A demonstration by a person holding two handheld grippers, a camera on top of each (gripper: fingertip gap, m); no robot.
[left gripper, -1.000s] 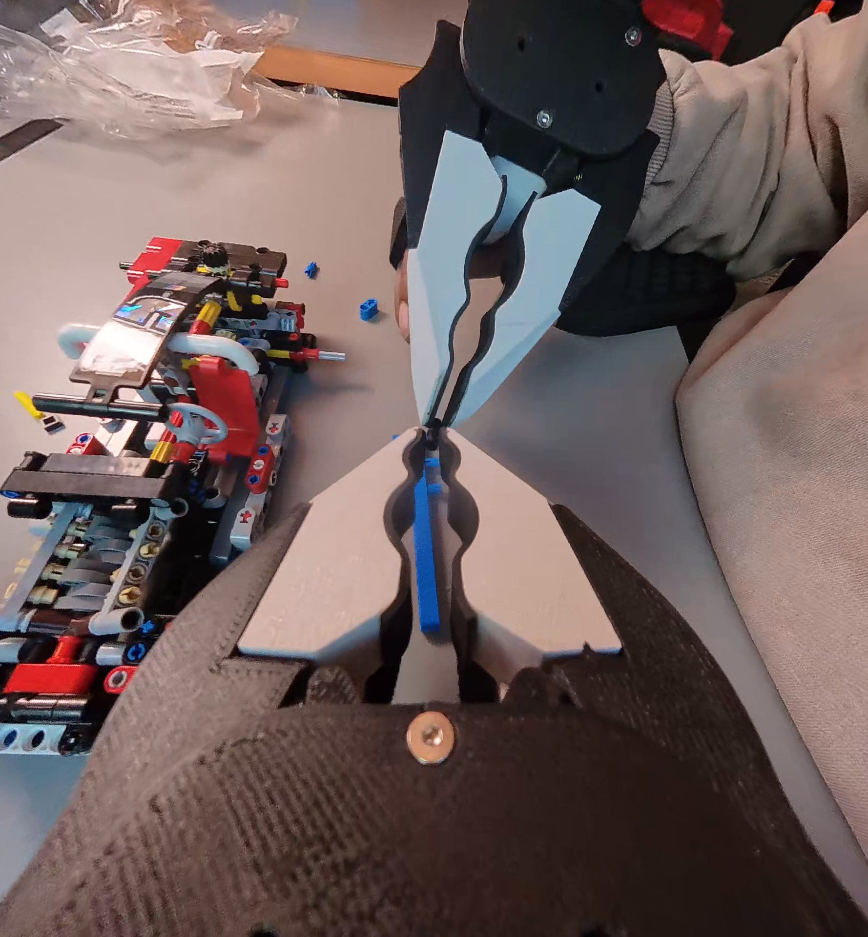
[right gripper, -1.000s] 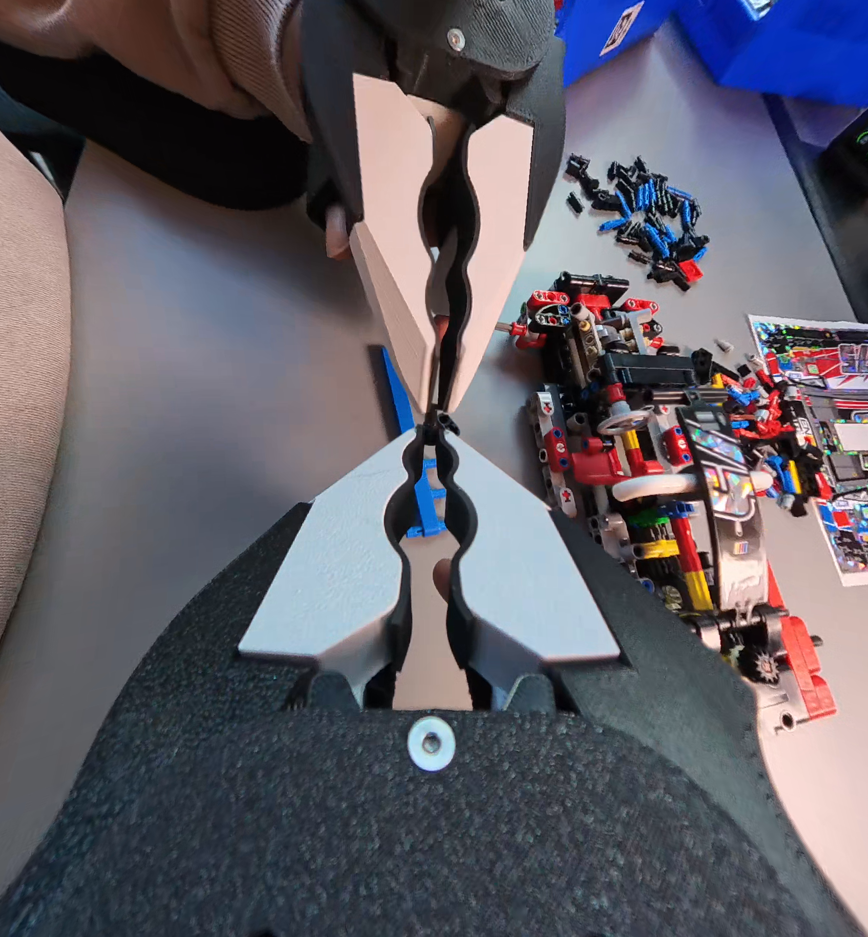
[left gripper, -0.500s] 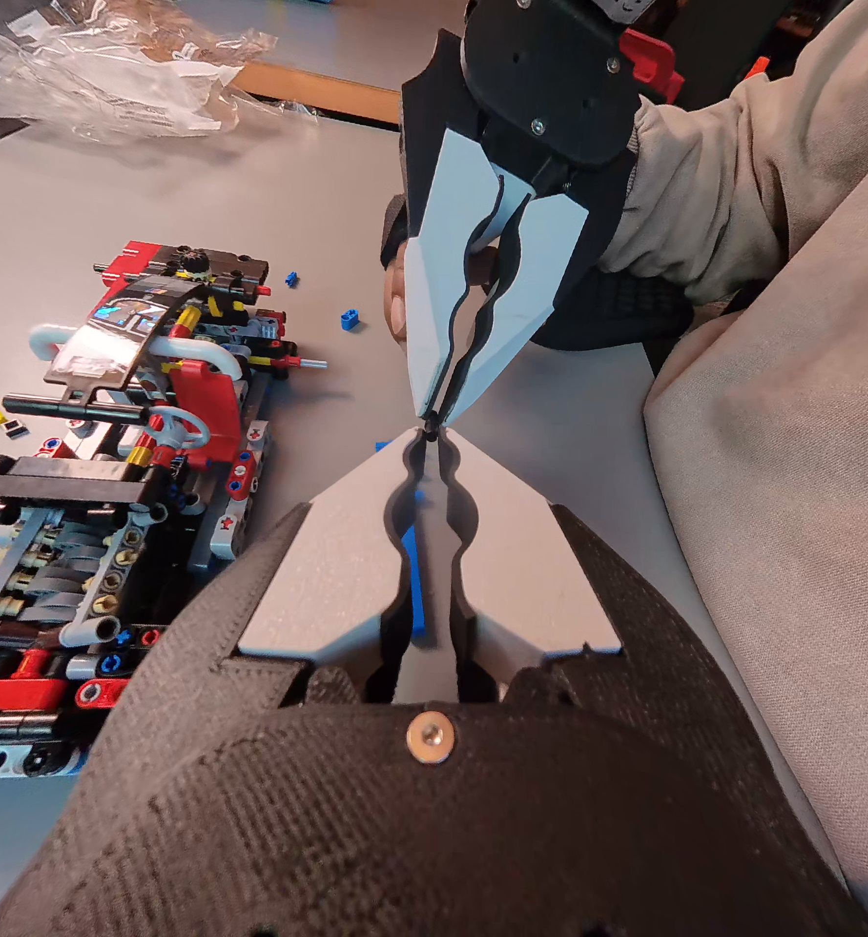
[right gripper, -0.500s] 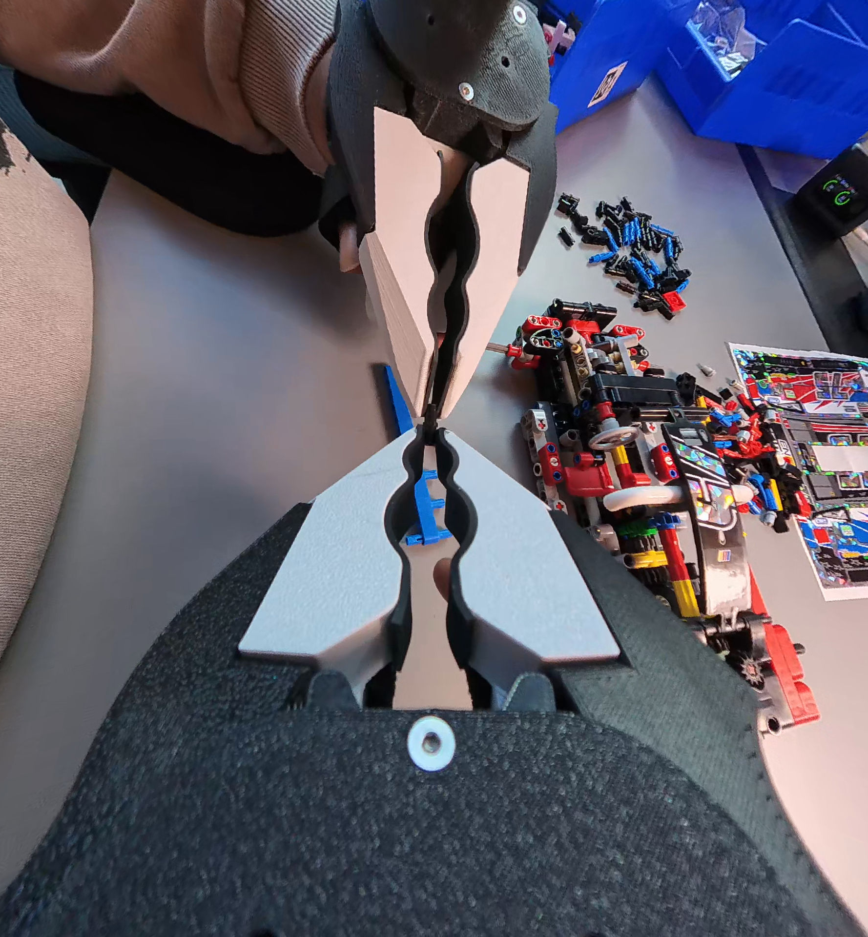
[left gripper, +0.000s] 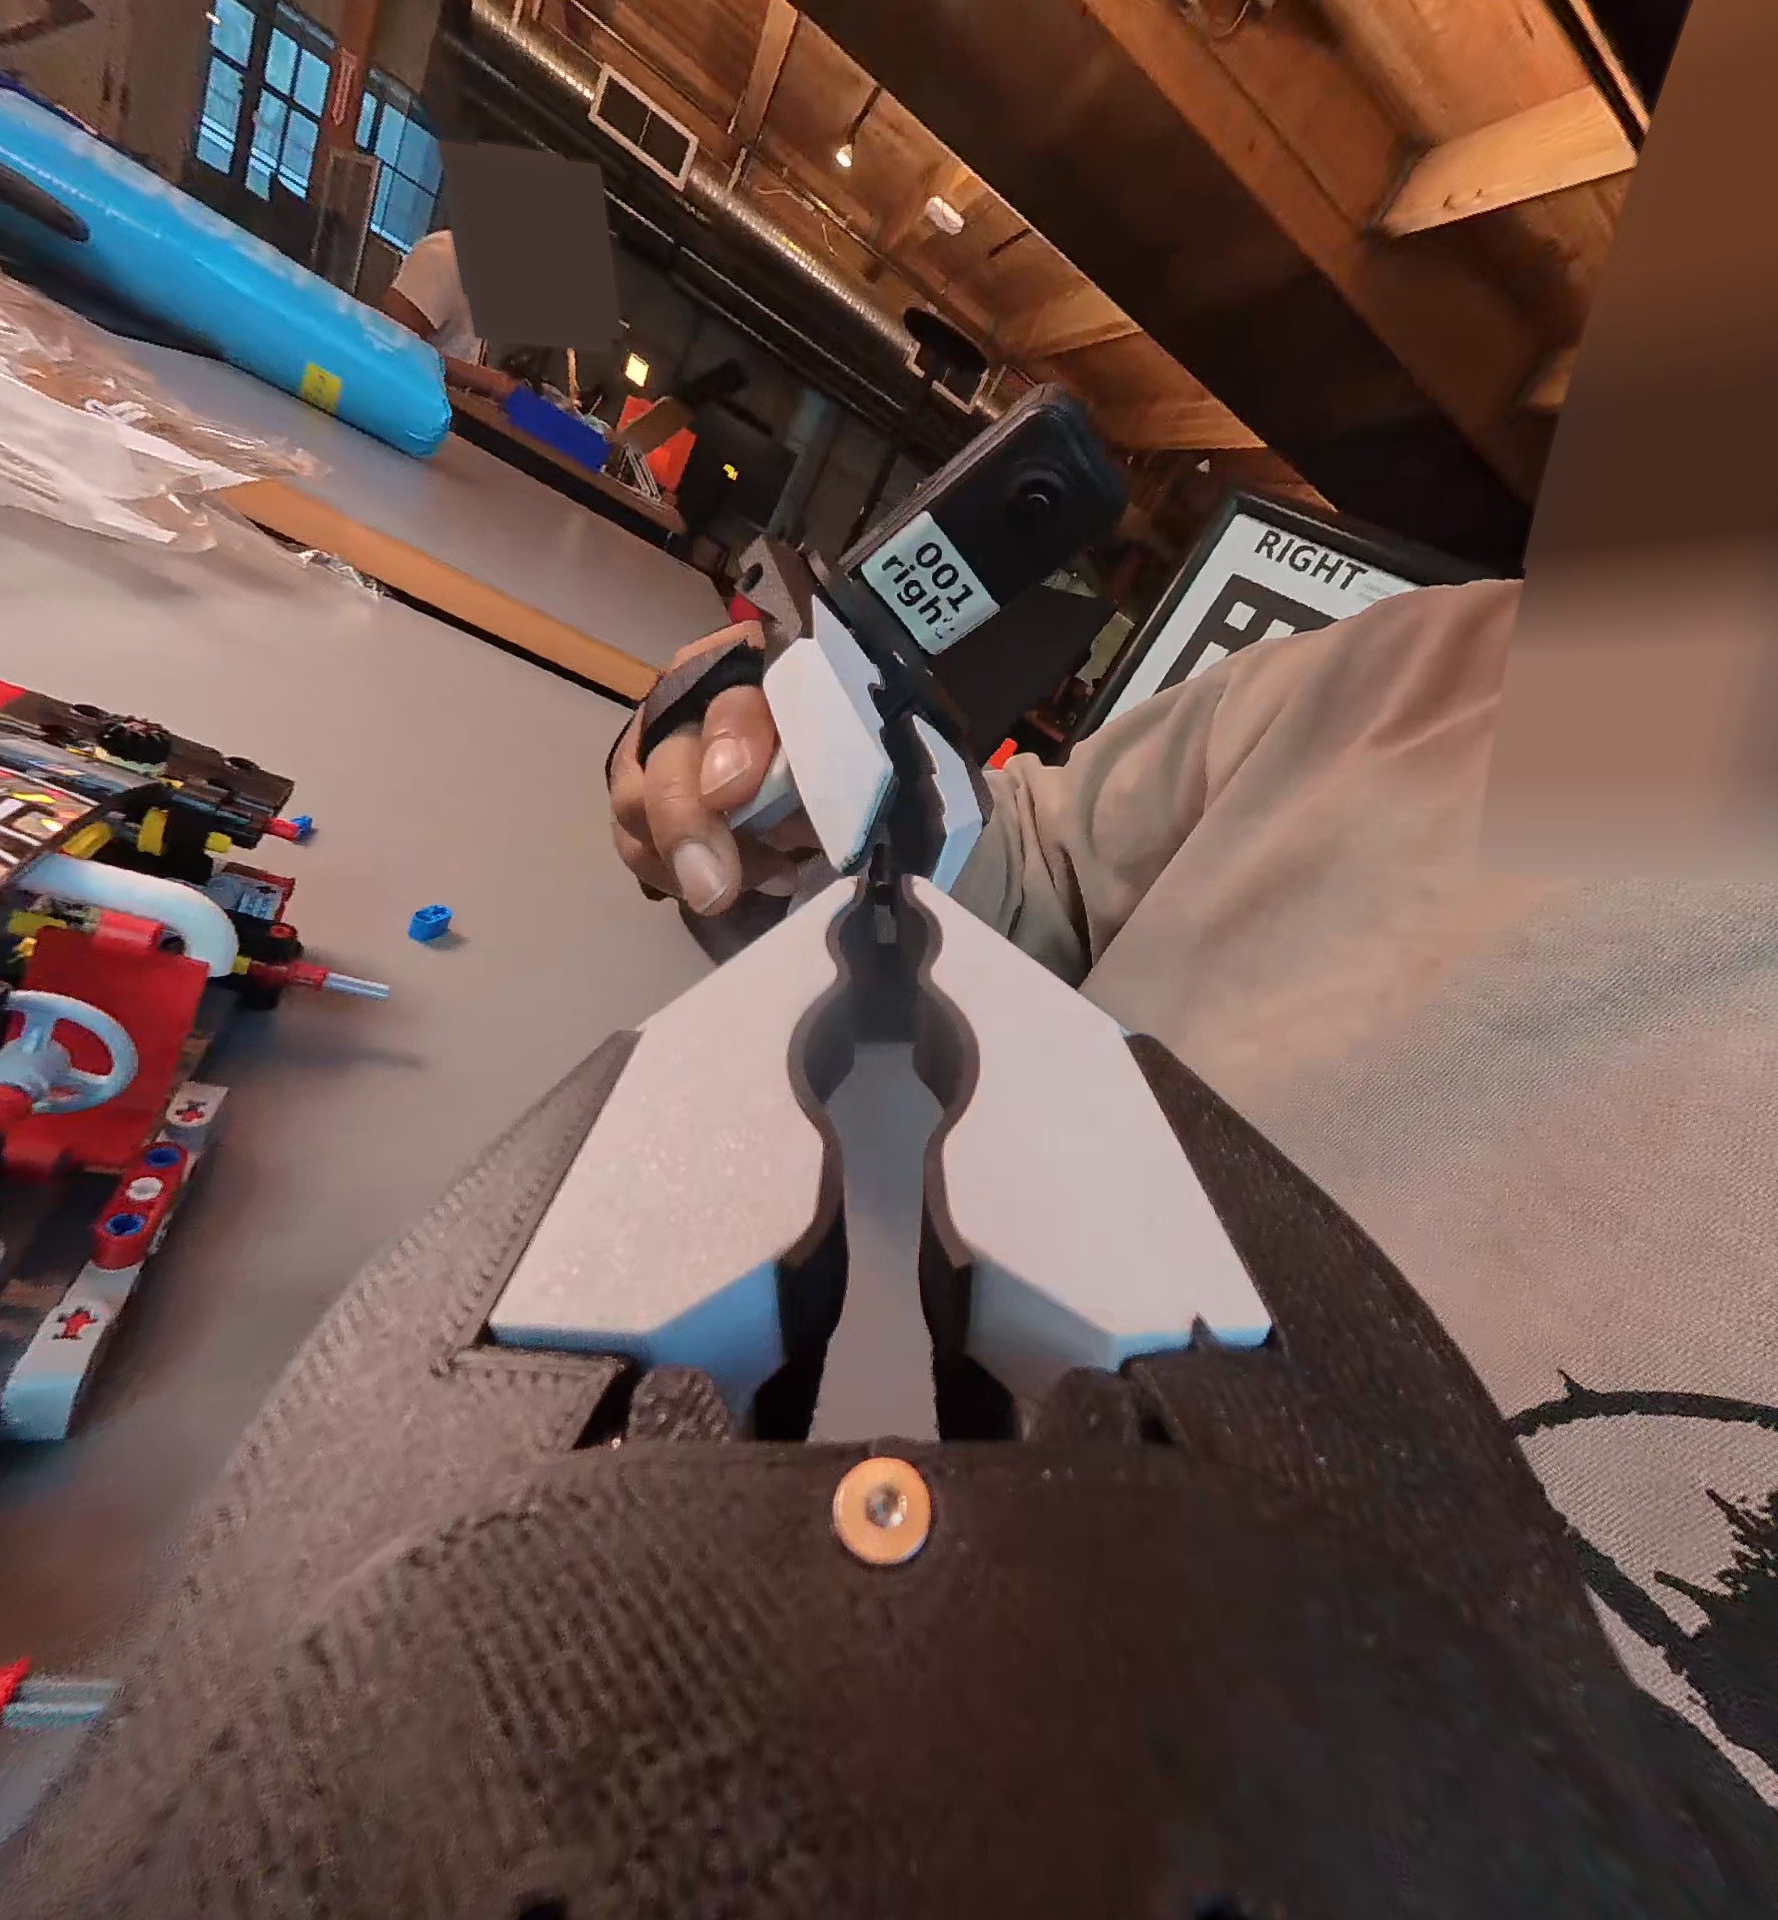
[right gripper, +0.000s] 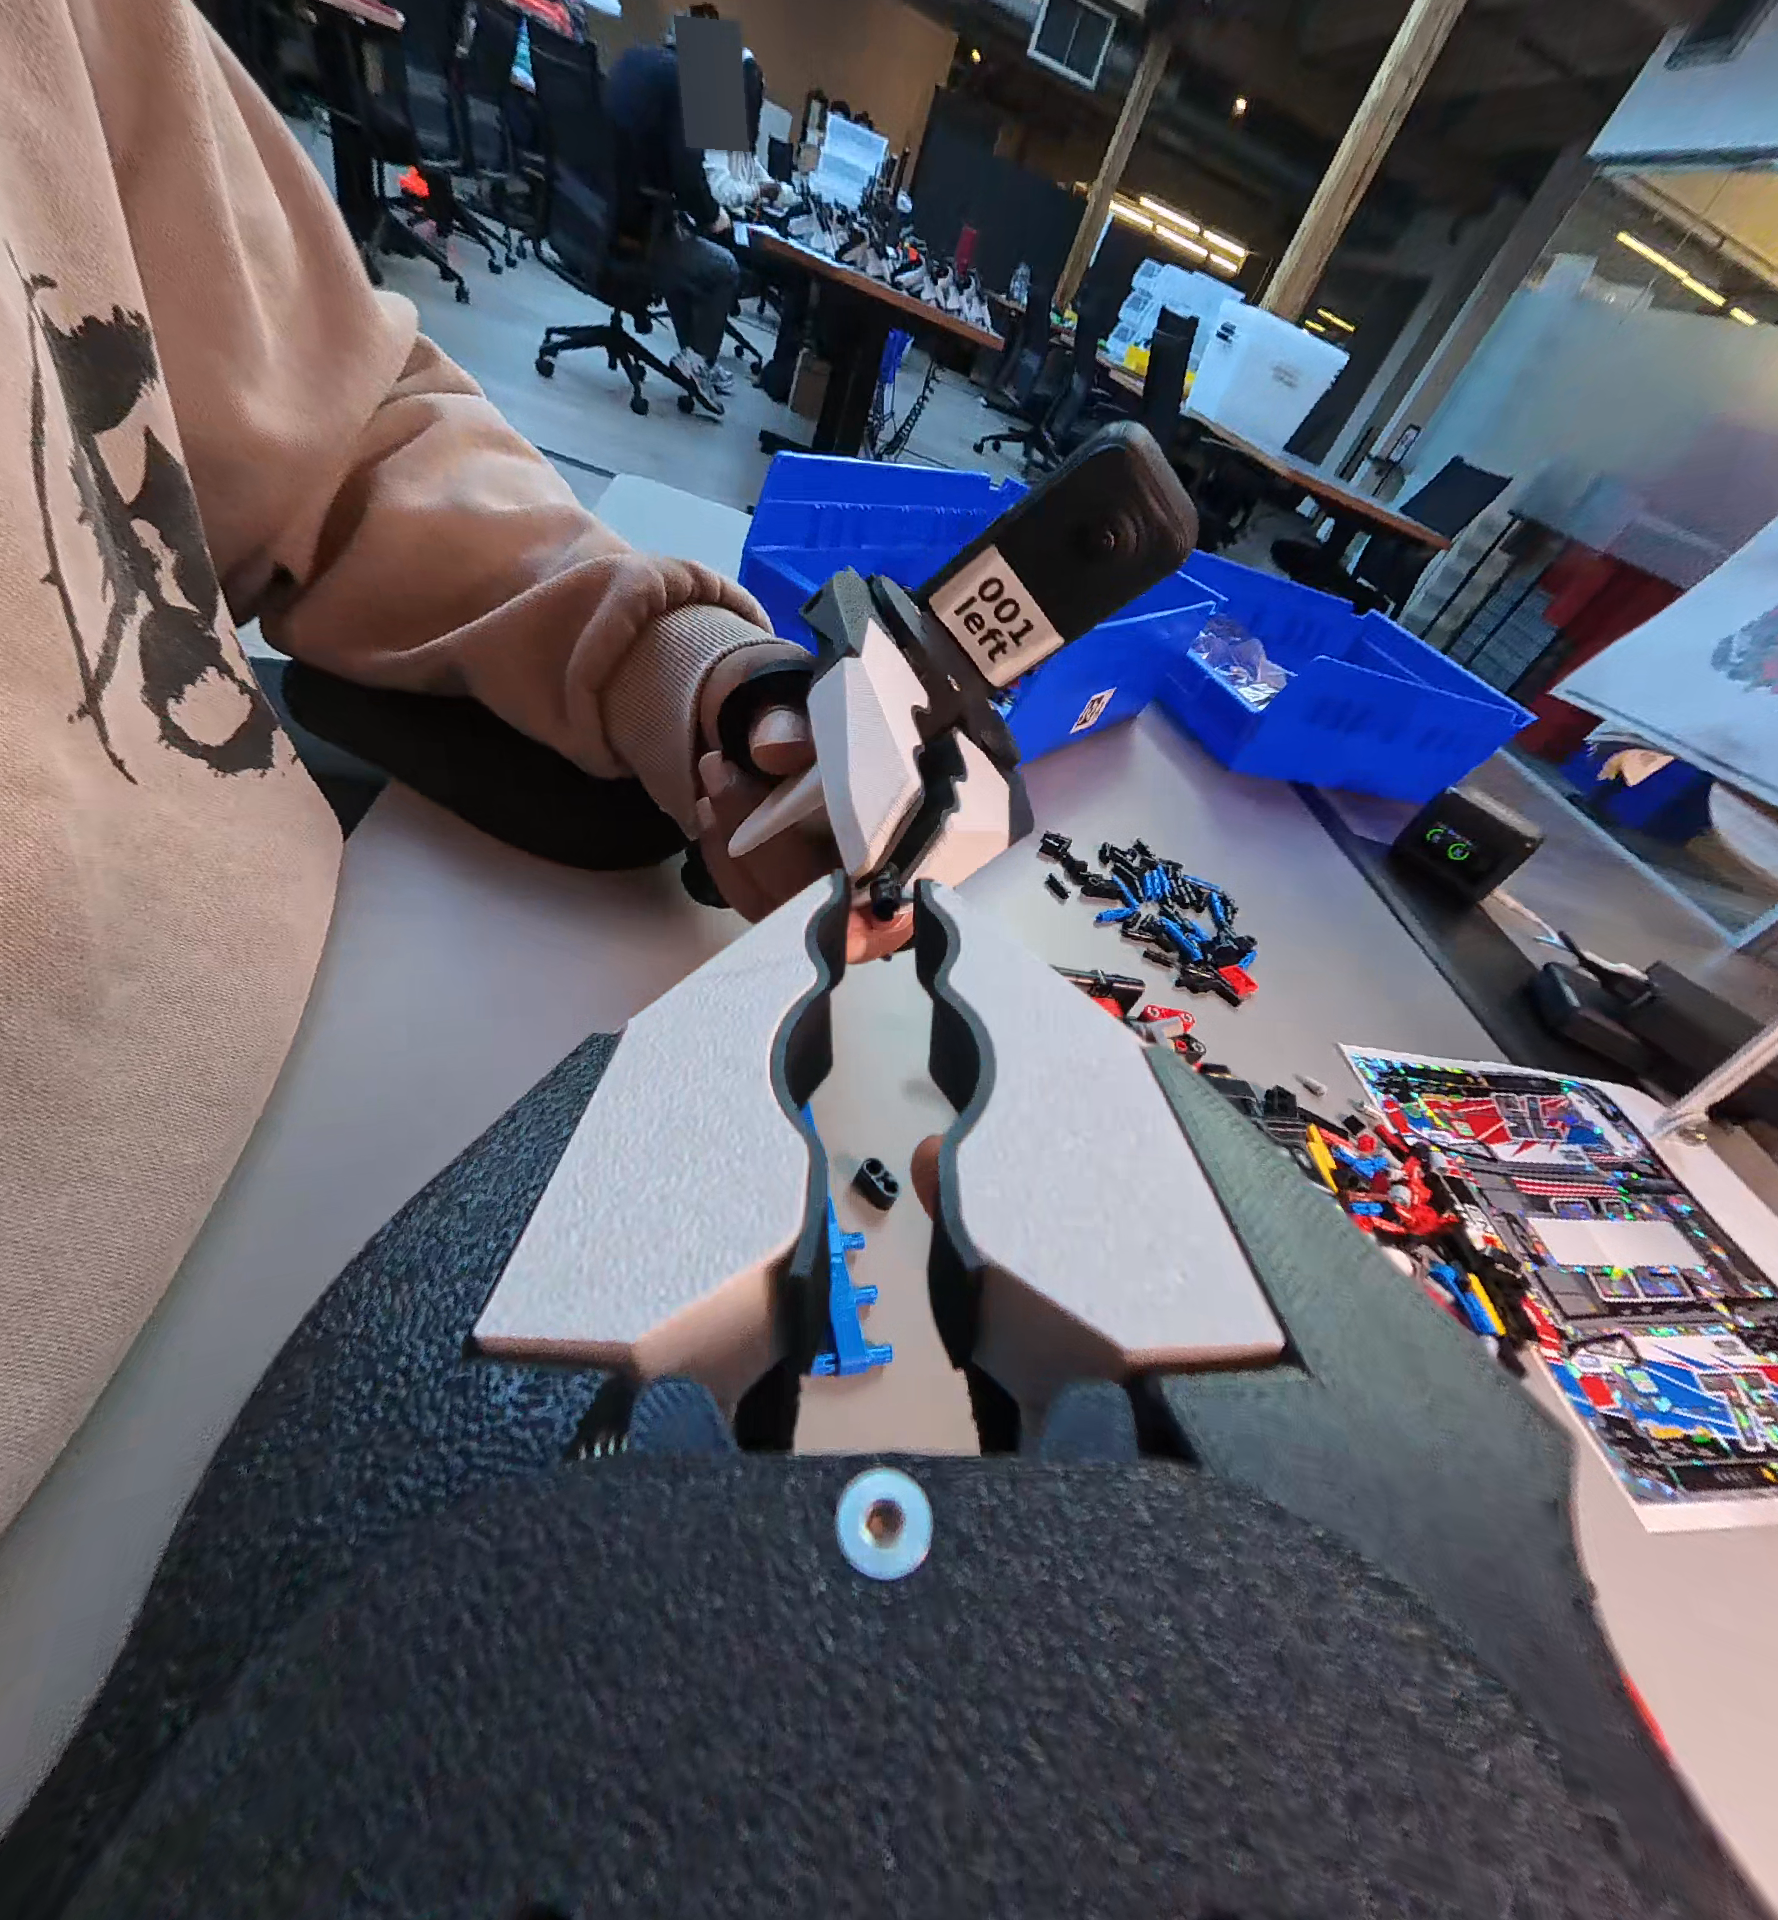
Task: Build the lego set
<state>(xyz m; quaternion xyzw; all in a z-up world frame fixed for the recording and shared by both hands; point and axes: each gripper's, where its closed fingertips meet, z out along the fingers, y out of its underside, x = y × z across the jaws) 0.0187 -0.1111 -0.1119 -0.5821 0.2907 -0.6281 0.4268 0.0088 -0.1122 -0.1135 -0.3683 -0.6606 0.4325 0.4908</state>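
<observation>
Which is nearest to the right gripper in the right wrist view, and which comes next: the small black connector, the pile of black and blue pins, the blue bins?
1. Small black connector: on the table below the right gripper, seen between its fingers.
2. Pile of black and blue pins: farther, to the right.
3. Blue bins: farthest, at the table's back.

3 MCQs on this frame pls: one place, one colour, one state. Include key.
1. Where is the blue beam?
A. In a blue bin
B. On the table, under the right gripper
C. On the sticker sheet

2. What colour is the pin at the left gripper's tip?
A. Red
B. Yellow
C. Black

3. How is the right gripper?
A. Open
B. Shut on the beam
C. Shut empty

Key:
1 B: the blue beam lies on the table, seen between the fingers of the right gripper.
2 C: the left gripper pinches a black pin.
3 A: a clear gap shows between its tips.
</observation>
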